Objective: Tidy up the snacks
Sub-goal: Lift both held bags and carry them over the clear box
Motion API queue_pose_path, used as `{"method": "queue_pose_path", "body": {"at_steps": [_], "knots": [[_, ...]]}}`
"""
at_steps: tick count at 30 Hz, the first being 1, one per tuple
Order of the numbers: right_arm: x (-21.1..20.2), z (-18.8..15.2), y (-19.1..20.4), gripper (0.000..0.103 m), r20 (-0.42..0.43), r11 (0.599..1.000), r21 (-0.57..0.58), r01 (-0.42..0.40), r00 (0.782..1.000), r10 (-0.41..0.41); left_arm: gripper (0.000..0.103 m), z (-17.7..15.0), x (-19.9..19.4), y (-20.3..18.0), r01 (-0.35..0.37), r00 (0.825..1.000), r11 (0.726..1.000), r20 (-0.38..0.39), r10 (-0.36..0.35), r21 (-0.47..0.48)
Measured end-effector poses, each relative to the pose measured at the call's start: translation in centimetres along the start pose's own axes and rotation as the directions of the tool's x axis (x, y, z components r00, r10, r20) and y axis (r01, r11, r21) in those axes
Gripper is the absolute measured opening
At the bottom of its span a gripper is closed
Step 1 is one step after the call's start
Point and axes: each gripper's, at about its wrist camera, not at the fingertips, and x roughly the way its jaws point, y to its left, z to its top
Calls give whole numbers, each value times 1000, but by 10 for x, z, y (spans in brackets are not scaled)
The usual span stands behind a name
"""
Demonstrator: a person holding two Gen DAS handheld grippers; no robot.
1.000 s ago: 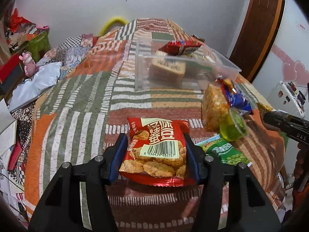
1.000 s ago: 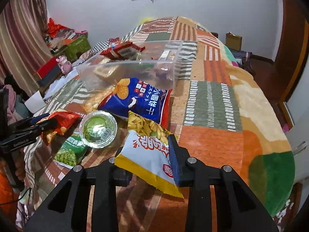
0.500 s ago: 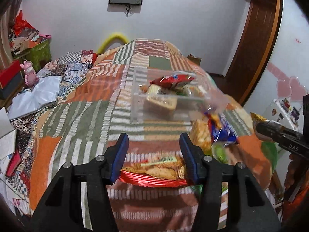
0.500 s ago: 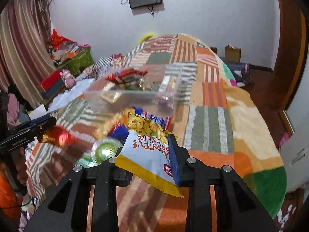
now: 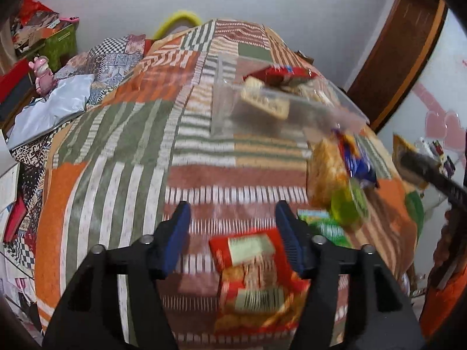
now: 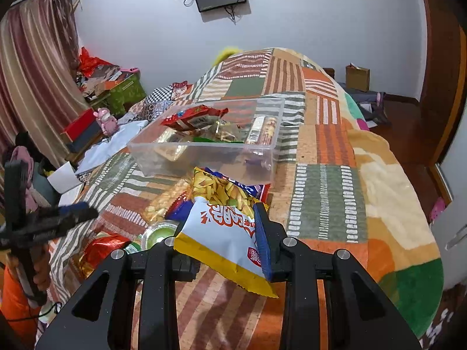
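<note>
My left gripper (image 5: 233, 233) is open; the red snack bag (image 5: 256, 285) lies loose on the bedspread below its jaws, nearer the right finger, blurred. It also shows in the right wrist view (image 6: 102, 249). My right gripper (image 6: 221, 233) is shut on a white and yellow chip bag (image 6: 224, 224) and holds it above the bed. A clear plastic bin (image 6: 204, 145) with several snacks stands ahead, also in the left wrist view (image 5: 280, 110).
Between the grippers lie a blue chip bag (image 5: 353, 160), an orange snack pack (image 5: 327, 172), a green jelly cup (image 5: 347, 207) and a green pea bag (image 5: 324, 224). The patchwork bedspread (image 5: 116, 145) drops off at its edges. Clutter (image 6: 96, 110) stands beside the bed on the left.
My left gripper has let go of the red snack bag, which has dropped onto the bedspread, and the jaws have opened wider. My right gripper has lifted the chip bag higher.
</note>
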Motion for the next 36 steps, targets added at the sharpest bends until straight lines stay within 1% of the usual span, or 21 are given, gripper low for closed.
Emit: {"method": "queue_pose_path", "body": {"at_steps": [1,2,6,7,9,10,11,14,15,17,23,24,25,30,36], "knots": [[0,0,0,29,-3,1000,2,-1,1000,1,72,-6,0,-1,6,1000,1000,-17,-6,2],[0,-1,0,29,-4,1000,4,-3,1000,3,74,-10,0,-2,16,1000,1000,-26,-15,2],[-3,-3,1,29,-3,1000,2,-5,1000,5,76,-24,5,-9,36,996,999,-76,-35,19],[-3,-4,1,29,-3,1000,0,-4,1000,4,76,-29,11,-11,41,994,999,-99,-38,22],[-5,-4,2,29,-2,1000,-2,-4,1000,4,76,-35,20,-13,52,989,999,-139,-50,12],[-5,-5,2,29,-2,1000,-1,-5,1000,5,79,-39,27,-13,65,986,998,-152,-65,-7],[-5,-5,2,29,-2,1000,-1,-5,1000,5,80,-40,29,-13,67,987,998,-142,-68,-10],[-6,-6,3,29,-4,1000,0,-8,1000,8,79,-41,30,-17,60,991,998,-122,-59,7],[-6,-6,3,29,-5,1000,-1,-10,1000,10,77,-41,30,-18,60,992,998,-116,-59,6],[-5,-7,5,29,-6,1000,-2,-12,1000,12,68,-42,30,-23,42,994,998,-99,-38,38],[-4,-3,6,29,2,1000,-9,-14,1000,14,60,-39,15,-22,23,999,999,-50,-21,36],[-4,-2,6,29,4,1000,-7,-12,1000,12,58,-35,14,-22,22,999,999,-42,-21,34],[-3,0,5,29,7,1000,-5,-12,1000,12,54,-32,11,-20,20,999,999,-29,-19,31],[1,11,5,29,23,1000,-4,-11,1000,11,54,-3,-1,-12,21,999,1000,37,-21,11],[10,29,8,29,46,1000,-11,-11,999,11,54,35,-15,-14,24,991,1000,128,-26,12]]}}
